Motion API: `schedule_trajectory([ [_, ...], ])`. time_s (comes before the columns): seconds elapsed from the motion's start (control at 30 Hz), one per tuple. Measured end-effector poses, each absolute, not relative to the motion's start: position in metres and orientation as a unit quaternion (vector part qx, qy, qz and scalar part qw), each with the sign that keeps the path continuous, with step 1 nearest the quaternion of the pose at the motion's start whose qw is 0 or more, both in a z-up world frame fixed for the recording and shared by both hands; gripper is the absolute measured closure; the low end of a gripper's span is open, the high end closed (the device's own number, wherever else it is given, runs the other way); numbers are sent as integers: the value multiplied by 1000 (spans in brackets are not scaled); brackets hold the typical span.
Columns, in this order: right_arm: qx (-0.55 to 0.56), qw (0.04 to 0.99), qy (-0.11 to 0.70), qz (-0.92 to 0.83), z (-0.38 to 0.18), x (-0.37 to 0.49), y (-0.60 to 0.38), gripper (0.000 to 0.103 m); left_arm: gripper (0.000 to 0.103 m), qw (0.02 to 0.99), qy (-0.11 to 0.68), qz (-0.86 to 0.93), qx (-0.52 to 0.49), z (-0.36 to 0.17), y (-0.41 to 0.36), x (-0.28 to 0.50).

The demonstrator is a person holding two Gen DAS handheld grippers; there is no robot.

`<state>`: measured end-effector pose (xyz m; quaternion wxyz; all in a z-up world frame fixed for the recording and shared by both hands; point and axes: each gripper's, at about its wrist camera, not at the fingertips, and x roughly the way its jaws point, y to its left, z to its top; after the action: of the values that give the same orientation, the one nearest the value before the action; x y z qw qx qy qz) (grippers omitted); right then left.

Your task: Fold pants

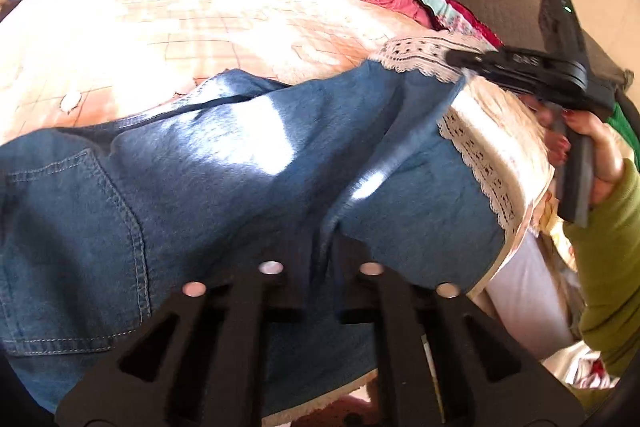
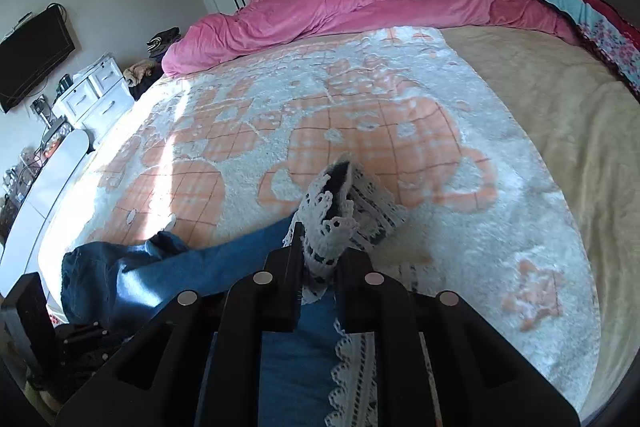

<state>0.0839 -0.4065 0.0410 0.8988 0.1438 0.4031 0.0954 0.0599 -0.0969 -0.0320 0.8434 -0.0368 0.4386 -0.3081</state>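
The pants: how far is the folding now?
Done: both grippers hold the pants. In hand: the left gripper pinches the denim, and the right gripper pinches the lace hem above the blanket. Left: no neat fold shows yet; the pants hang loose, so nearly all folding remains.

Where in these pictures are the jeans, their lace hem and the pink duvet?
jeans [image 1: 224, 163], left wrist view, on the blue denim leg.
lace hem [image 2: 320, 211], right wrist view, on the bunched white trim.
pink duvet [image 2: 360, 3], right wrist view, on its middle.
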Motion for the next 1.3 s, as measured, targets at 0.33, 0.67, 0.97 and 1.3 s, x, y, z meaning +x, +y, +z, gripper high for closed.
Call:
schedule_trajectory([
  [0.33, 204, 870, 435, 106, 29, -14, -427, 91, 103, 847, 431, -311, 15, -18, -91, 28],
  [0.67, 230, 847, 465, 117, -4, -53, -431, 77, 103, 844, 446, -295, 35, -30, -95, 17],
  [0.97, 219, 840, 478, 135, -14, -63, -435, 93, 103, 849, 444, -281, 65, -27, -93, 2],
  [1.3, 218, 836, 486, 128, -26, -70, -438, 92, 102, 841, 462, -273, 71, -40, -89, -3],
])
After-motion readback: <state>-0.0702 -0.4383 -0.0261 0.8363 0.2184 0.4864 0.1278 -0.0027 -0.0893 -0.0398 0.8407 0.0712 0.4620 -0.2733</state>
